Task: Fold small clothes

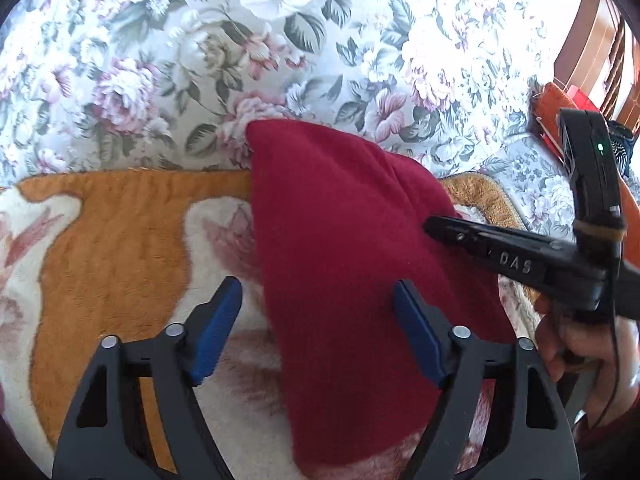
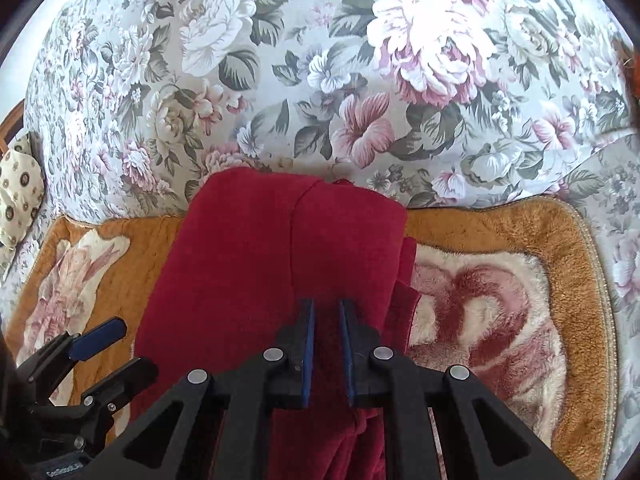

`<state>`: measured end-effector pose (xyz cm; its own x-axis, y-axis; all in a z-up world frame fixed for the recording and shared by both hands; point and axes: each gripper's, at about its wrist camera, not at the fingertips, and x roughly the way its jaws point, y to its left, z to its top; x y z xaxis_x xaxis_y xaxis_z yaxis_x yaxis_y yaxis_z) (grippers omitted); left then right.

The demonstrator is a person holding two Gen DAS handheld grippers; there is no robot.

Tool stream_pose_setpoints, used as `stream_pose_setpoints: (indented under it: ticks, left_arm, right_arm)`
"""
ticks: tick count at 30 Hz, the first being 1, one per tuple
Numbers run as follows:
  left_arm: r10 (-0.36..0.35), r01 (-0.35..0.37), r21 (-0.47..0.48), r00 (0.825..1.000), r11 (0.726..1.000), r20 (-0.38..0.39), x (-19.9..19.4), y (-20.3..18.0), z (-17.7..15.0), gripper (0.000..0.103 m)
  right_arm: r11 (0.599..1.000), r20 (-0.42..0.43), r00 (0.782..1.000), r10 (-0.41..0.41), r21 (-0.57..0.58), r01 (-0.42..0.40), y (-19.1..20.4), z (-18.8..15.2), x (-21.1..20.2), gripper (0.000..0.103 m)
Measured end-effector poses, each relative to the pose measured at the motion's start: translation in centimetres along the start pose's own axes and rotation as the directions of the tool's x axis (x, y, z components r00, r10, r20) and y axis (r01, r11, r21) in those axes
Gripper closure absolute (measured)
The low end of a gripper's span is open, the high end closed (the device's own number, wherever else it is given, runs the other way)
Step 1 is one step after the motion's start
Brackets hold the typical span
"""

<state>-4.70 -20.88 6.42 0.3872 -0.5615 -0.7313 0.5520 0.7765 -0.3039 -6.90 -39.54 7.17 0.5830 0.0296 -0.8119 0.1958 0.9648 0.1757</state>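
Observation:
A dark red knitted garment [image 1: 352, 264] lies folded lengthwise on a plush orange and cream mat [image 1: 112, 232]; it also shows in the right wrist view [image 2: 256, 256]. My left gripper [image 1: 318, 300] is open, its jaws straddling the garment's left edge just above the cloth. My right gripper [image 2: 327, 312] is nearly closed, with red cloth bunched between its blue pads near the garment's right side. It also shows in the left wrist view [image 1: 440, 226] reaching in from the right, and the left gripper [image 2: 100, 336] shows at the lower left of the right wrist view.
The mat [image 2: 520, 216] lies on a sofa with a floral cover [image 1: 280, 40]. An orange cloth [image 1: 556, 100] and wooden furniture [image 1: 592, 40] are at the far right. A patterned cushion [image 2: 18, 192] sits at the left edge.

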Motion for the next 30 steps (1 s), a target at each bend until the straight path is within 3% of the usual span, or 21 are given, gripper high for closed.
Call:
stream_pose_setpoints:
  ticks: [4, 8, 10, 12, 19, 24, 28, 30]
  left_arm:
    - [-0.022, 0.020, -0.039, 0.998, 0.999, -0.055, 2.4, 0.1, 0.4, 0.016]
    - [-0.029, 0.026, -0.051, 0.998, 0.998, -0.062, 1.4, 0.2, 0.3, 0.016]
    - [-0.024, 0.023, -0.027, 0.999, 0.999, -0.039, 0.3, 0.1, 0.1, 0.016]
    - [-0.031, 0.030, -0.025, 0.999, 0.999, -0.033, -0.2, 0.4, 0.0, 0.016]
    - [-0.112, 0.103, -0.134, 0.992, 0.986, -0.056, 0.5, 2.5, 0.0, 0.016]
    - [-0.197, 0.174, -0.204, 0.975, 0.963, -0.101, 3.1, 3.3, 0.6, 0.015]
    - [-0.268, 0.231, -0.261, 0.957, 0.937, -0.114, 5.0, 3.7, 0.9, 0.010]
    - [-0.273, 0.238, -0.265, 0.956, 0.934, -0.104, 5.2, 3.7, 0.9, 0.010]
  right_arm:
    - [1.000, 0.006, 1.000, 0.019, -0.015, -0.019, -0.3, 0.2, 0.5, 0.092]
    - [0.992, 0.023, 0.995, 0.100, 0.073, -0.102, -1.7, -0.1, -1.5, 0.087]
    - [0.989, 0.048, 0.993, 0.109, 0.096, -0.113, -2.3, -0.9, -3.2, 0.062]
    - [0.988, 0.058, 0.994, 0.091, 0.118, -0.097, -2.9, -1.7, -4.3, 0.050]
    - [0.953, 0.046, 0.978, 0.201, 0.222, -0.206, -5.9, -4.1, -3.9, 0.046]
    - [0.882, 0.078, 0.938, 0.337, 0.322, -0.343, -7.8, -4.5, -1.4, 0.035]
    - [0.862, 0.047, 0.924, 0.379, 0.346, -0.371, -7.9, -4.5, 1.1, 0.030]
    - [0.857, 0.062, 0.920, 0.387, 0.344, -0.384, -7.6, -4.3, 1.6, 0.028]
